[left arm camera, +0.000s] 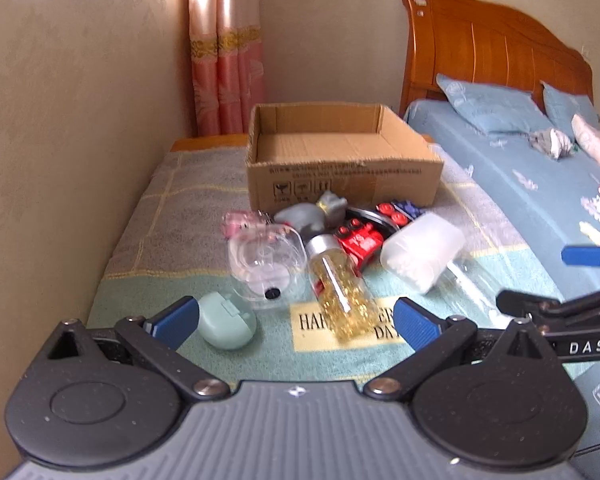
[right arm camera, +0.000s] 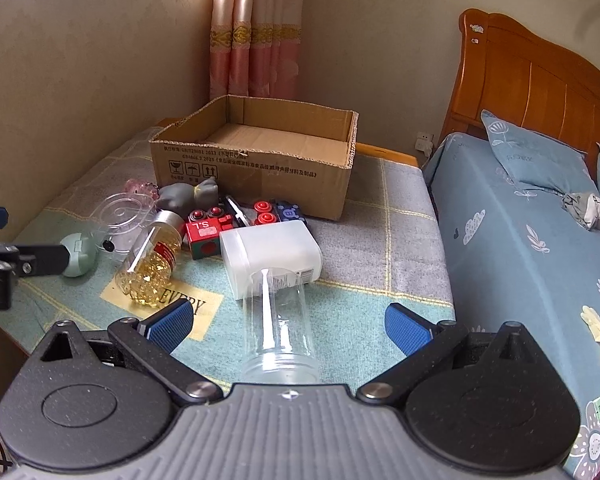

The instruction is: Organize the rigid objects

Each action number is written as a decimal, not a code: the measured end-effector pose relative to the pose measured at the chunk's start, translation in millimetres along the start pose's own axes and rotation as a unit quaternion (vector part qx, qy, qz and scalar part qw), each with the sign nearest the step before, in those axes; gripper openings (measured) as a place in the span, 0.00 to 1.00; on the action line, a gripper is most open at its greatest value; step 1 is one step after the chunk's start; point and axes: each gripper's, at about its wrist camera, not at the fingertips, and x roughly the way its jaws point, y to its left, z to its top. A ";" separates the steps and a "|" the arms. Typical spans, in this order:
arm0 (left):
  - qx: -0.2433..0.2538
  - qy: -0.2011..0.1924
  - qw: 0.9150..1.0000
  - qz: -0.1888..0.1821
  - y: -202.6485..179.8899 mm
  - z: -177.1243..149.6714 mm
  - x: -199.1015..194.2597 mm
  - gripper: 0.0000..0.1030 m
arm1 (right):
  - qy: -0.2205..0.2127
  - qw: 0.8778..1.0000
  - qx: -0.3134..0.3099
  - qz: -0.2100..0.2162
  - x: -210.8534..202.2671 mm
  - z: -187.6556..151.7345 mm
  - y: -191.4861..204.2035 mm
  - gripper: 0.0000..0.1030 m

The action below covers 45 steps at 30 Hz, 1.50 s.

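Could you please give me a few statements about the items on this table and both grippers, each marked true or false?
1. The cardboard box has nothing in it. True, as far as its visible floor shows.
2. The left gripper is shut on the mint green case. False: its jaws are wide open, and the case lies on the cloth by its left finger.
3. The bottle of yellow capsules lies on its side. True.
4. The clear empty jar stands upright inside the box. False: it lies on the cloth between the open fingers of the right gripper.
5. The grey cat figure lies in front of the box. True.
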 end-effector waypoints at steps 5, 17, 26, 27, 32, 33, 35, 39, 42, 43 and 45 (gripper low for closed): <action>-0.010 -0.006 1.000 0.009 14.9 -2.1 8.8 0.99 | 0.024 0.999 0.025 0.024 16.9 -14.4 -14.3 1.00; -0.009 0.041 0.999 0.027 36.9 -26.2 50.9 0.99 | 0.072 0.997 0.021 0.014 42.5 -33.1 -25.1 1.00; -0.006 0.062 0.997 0.042 45.9 -30.5 74.4 0.99 | 0.086 0.996 0.034 -0.005 46.9 -40.7 -47.4 1.00; -0.002 0.064 0.997 0.043 45.6 -30.5 76.4 0.99 | 0.086 0.996 0.036 -0.008 48.5 -40.4 -49.6 1.00; 0.010 0.072 0.996 0.042 43.4 -32.8 82.7 0.99 | 0.086 0.995 0.043 -0.024 56.4 -40.9 -59.0 1.00; 0.011 0.074 0.996 0.041 42.9 -33.4 83.8 0.99 | 0.085 0.995 0.044 -0.031 58.5 -40.7 -61.1 1.00; 0.015 0.076 0.996 0.041 42.0 -34.2 86.1 0.99 | 0.084 0.994 0.050 -0.038 61.7 -40.6 -65.2 1.00; 0.025 0.083 0.995 0.045 41.1 -34.7 92.4 0.99 | 0.085 0.992 0.072 -0.055 70.7 -39.6 -72.1 1.00; 0.029 0.083 0.995 0.041 41.8 -34.7 95.3 0.99 | 0.081 0.994 0.065 -0.025 69.4 -39.4 -69.3 1.00; 0.030 0.083 0.995 0.037 42.5 -34.5 96.2 0.99 | 0.077 0.995 0.061 -0.005 67.5 -39.8 -66.7 1.00; 0.026 0.085 0.996 0.027 45.2 -33.7 98.2 0.99 | 0.075 0.995 0.056 0.024 65.6 -41.4 -61.8 1.00</action>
